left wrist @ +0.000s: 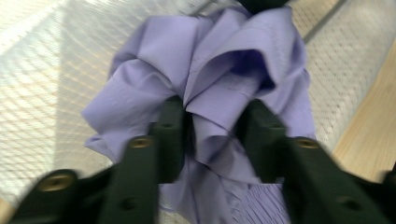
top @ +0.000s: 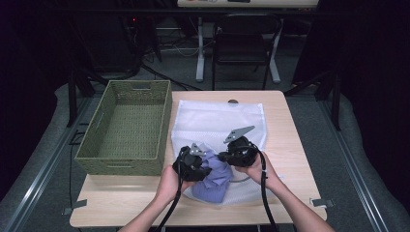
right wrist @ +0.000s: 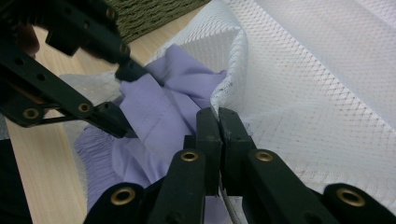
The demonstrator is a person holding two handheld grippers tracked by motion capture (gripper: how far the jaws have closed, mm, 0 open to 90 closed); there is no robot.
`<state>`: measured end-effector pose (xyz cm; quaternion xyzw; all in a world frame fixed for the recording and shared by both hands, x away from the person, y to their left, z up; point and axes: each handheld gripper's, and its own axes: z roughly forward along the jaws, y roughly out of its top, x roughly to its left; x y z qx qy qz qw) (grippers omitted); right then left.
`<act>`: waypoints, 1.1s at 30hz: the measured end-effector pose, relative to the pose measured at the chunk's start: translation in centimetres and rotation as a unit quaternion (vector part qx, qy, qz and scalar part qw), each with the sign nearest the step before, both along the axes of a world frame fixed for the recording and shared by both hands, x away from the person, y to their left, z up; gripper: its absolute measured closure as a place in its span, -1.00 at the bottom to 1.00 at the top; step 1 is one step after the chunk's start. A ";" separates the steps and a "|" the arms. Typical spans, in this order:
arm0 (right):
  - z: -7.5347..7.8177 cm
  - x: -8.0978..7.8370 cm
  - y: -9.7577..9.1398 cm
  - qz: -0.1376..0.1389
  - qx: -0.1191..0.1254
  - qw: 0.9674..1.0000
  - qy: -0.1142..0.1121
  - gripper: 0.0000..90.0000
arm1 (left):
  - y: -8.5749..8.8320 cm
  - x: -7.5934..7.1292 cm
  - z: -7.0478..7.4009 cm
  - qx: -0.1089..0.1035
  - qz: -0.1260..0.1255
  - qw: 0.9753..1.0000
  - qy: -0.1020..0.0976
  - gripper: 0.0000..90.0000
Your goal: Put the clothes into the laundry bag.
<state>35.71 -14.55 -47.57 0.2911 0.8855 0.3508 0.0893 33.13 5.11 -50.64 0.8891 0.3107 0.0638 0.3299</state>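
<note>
One lilac garment, thin woven cloth, crumpled into soft folds with a finely pleated patch at one end. It lies near the front edge of the surface, about mid-width, half inside the open mouth of one white mesh bag. The bag is fine diamond netting, flat and roughly rectangular, running from the front edge back toward the far edge.

Left claw: jaws partly spread, with a bunch of lilac folds between the pads and pressed by them. No earlier look to compare.

Right claw: jaws pressed together, pinching the rim of the mesh bag's mouth and holding it up beside the garment.

One olive-green woven basket, rectangular, with slot handles, at the surface's left edge, reaching to the far left corner.

The surface is pale wood-grain laminate with rounded corners. No readable writing or labels anywhere.
</note>
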 end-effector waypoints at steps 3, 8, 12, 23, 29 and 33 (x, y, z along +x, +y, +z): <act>0.2 -0.1 0.1 0.001 0.003 1.000 -0.006 0.97 | -0.5 -0.4 0.1 0.002 -0.015 1.000 -0.002 0.77; 0.9 -0.6 0.1 0.002 0.015 1.000 -0.015 0.97 | -1.4 -0.4 0.2 -0.007 -0.022 1.000 0.000 0.83; 1.5 -0.8 -0.2 0.004 0.031 0.999 -0.017 0.97 | -1.7 0.3 0.4 -0.033 -0.020 0.999 0.007 0.84; -0.1 -0.5 -0.8 -0.002 0.005 1.000 0.005 0.96 | -1.0 0.1 0.4 -0.009 0.014 1.000 -0.022 0.16; -0.1 -0.4 -1.4 -0.007 0.008 1.000 0.005 0.96 | 0.7 -1.7 1.4 -0.011 0.030 0.999 -0.030 -0.21; -0.2 -0.3 -1.3 -0.007 0.009 1.000 0.004 0.96 | 0.6 -1.9 0.9 0.002 0.028 0.999 -0.024 -0.25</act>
